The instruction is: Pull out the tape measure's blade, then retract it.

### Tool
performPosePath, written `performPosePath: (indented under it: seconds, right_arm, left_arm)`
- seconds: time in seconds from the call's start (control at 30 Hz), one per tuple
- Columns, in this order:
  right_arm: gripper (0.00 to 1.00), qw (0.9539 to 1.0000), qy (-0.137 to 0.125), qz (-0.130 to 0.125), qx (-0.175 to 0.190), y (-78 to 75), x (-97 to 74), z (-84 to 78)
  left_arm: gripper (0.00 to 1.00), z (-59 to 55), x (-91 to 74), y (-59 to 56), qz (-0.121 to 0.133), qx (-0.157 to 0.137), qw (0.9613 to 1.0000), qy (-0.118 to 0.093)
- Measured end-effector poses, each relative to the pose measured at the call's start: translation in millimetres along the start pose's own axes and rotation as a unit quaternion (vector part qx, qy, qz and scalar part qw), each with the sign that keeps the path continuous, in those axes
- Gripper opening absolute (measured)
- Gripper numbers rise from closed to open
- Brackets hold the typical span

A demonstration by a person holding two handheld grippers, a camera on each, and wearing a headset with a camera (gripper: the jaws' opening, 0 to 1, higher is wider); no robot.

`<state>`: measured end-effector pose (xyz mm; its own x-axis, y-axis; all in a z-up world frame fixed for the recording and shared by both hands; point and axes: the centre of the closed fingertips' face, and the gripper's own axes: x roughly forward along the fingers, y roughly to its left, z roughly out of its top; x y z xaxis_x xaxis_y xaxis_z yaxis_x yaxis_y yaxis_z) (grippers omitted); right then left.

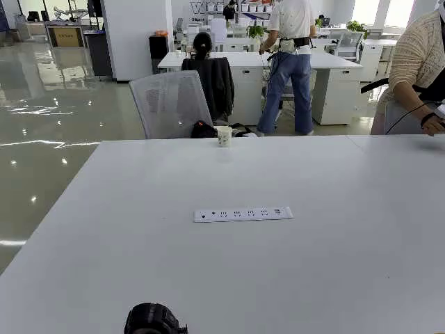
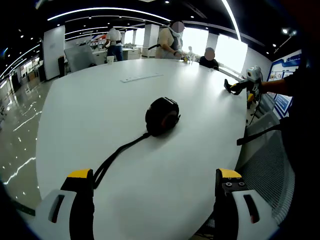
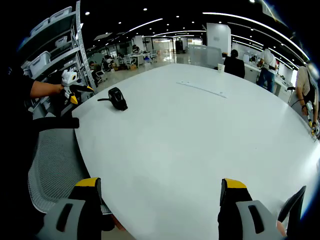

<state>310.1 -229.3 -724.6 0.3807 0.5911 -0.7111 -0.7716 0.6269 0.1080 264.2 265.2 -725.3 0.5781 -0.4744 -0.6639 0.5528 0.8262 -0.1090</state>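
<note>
A black tape measure (image 1: 153, 321) lies at the near edge of the white table (image 1: 327, 264), its blade not drawn out. In the left gripper view the tape measure (image 2: 162, 116) sits ahead of my left gripper (image 2: 154, 174), with its black strap (image 2: 120, 155) trailing toward the left jaw. That gripper is open and holds nothing. My right gripper (image 3: 161, 183) is open over bare table, with the tape measure (image 3: 117, 97) far off to its upper left. Each gripper shows in the other's view: the right gripper (image 2: 247, 85) and the left gripper (image 3: 72, 87), both hand-held.
A white power strip (image 1: 243, 214) lies mid-table and a paper cup (image 1: 224, 136) stands at the far edge. A grey mesh chair (image 1: 170, 104) stands behind the table. A person (image 1: 417, 62) works at the right end. Other people stand at desks beyond.
</note>
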Motion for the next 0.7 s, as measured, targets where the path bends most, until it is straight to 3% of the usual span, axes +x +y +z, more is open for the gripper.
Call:
performPosePath:
  seconds: [0.43,0.6,0.7]
  right_arm:
    - [0.99,1.0000,0.005,0.006,0.002,6.3,1.4,-4.9]
    - [0.99,1.0000,0.007,0.000,-0.007,5.3,1.8,-7.0]
    - [0.99,0.9994,0.004,-0.008,-0.032,2.0,3.2,-8.0]
  left_arm:
    - [0.99,-7.3,-1.4,-2.8,-0.002,-0.006,1.0000,0.004]
    - [0.99,-7.4,-0.7,-1.6,-0.003,-0.006,1.0000,0.004]
    - [0.99,-5.7,0.4,-0.3,-0.004,-0.003,1.0000,0.003]
